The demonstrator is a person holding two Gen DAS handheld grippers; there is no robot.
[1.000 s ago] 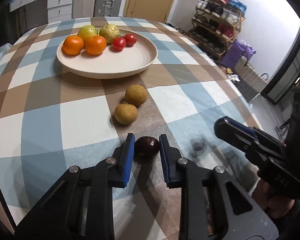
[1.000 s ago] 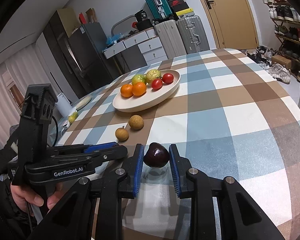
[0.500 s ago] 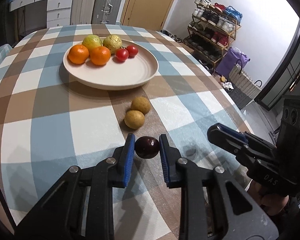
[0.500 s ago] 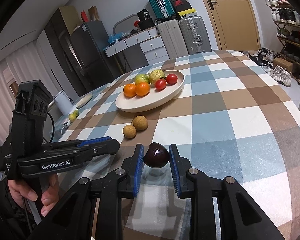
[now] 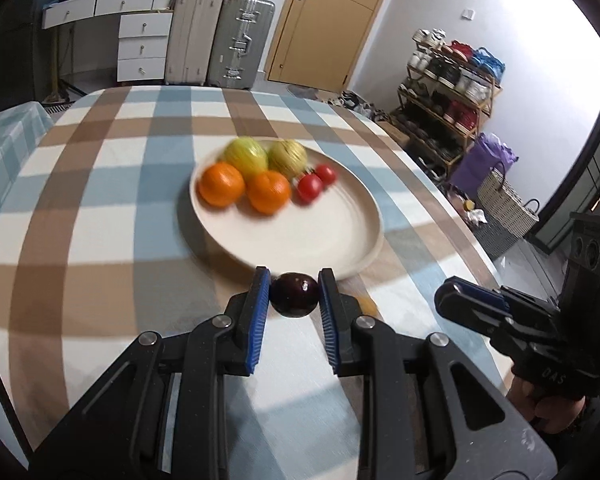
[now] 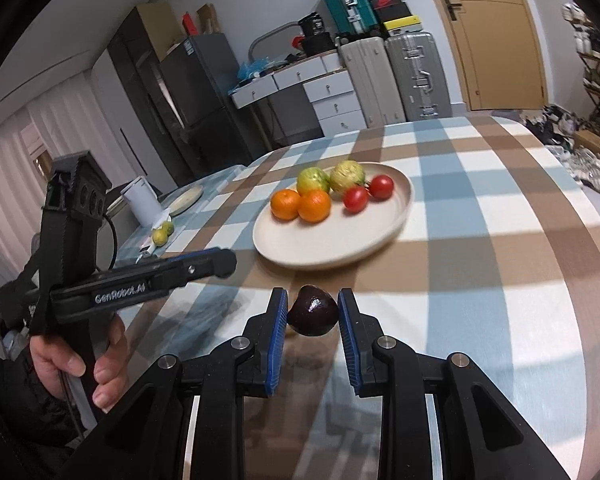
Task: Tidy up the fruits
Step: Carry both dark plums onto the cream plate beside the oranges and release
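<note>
My left gripper (image 5: 294, 294) is shut on a dark purple plum (image 5: 294, 294) and holds it above the table, just short of the near rim of the cream plate (image 5: 352, 258). My right gripper (image 6: 313, 314) is shut on a second dark purple plum (image 6: 313, 314), also lifted, in front of the plate (image 6: 332, 254). The plate holds two oranges (image 5: 222, 184), two green-yellow fruits (image 5: 288, 155) and two red tomatoes (image 5: 310, 187). A brown round fruit (image 5: 367, 305) peeks out beside the left gripper's right finger. The right gripper shows at the right in the left wrist view (image 5: 460, 300).
The round table has a checked blue, brown and white cloth (image 6: 480, 216). At its far left stand a white cup (image 6: 140, 200), a small plate (image 6: 186, 199) and small green fruits (image 6: 162, 234). Suitcases (image 5: 240, 40), drawers and a shoe rack (image 5: 448, 92) stand beyond.
Both grippers rose and moved forward toward the plate, each carrying its plum. The two brown fruits on the cloth slid out of sight beneath the left gripper; the plate now looms closer.
</note>
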